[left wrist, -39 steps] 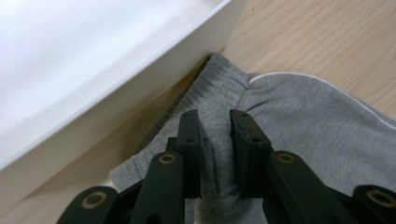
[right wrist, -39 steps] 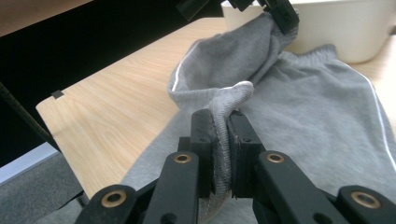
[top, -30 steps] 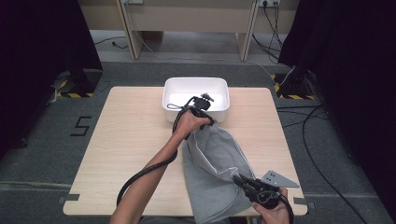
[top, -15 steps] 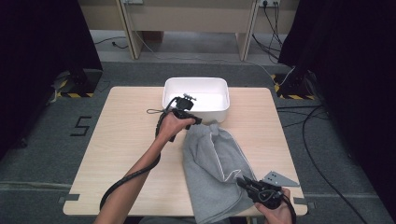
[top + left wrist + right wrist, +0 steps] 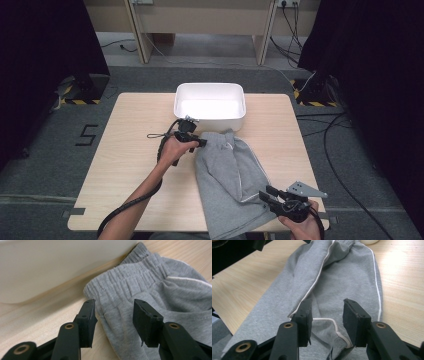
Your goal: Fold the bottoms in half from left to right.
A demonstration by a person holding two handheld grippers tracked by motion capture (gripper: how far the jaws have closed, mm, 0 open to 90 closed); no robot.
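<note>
Grey sweatpants [image 5: 230,182] lie folded lengthwise on the wooden worktop [image 5: 130,150], elastic waistband toward the white plastic tub [image 5: 210,106] at the far side, legs running to the near edge and hanging slightly over it; white piping follows the side seams. Left claw [image 5: 196,142], held in the left hand [image 5: 175,150], sits at the waistband's left corner; in the left gripper view [image 5: 113,315] its 2 jaws stand apart, empty, the waistband edge lying between them, the tub wall just beyond. Right claw [image 5: 267,196], held in the right hand [image 5: 300,225] near the near-right corner of the worktop, points at the lower legs; in the right gripper view [image 5: 327,320] its jaws are likewise spread, a piped hem beneath the gap, nothing gripped.
</note>
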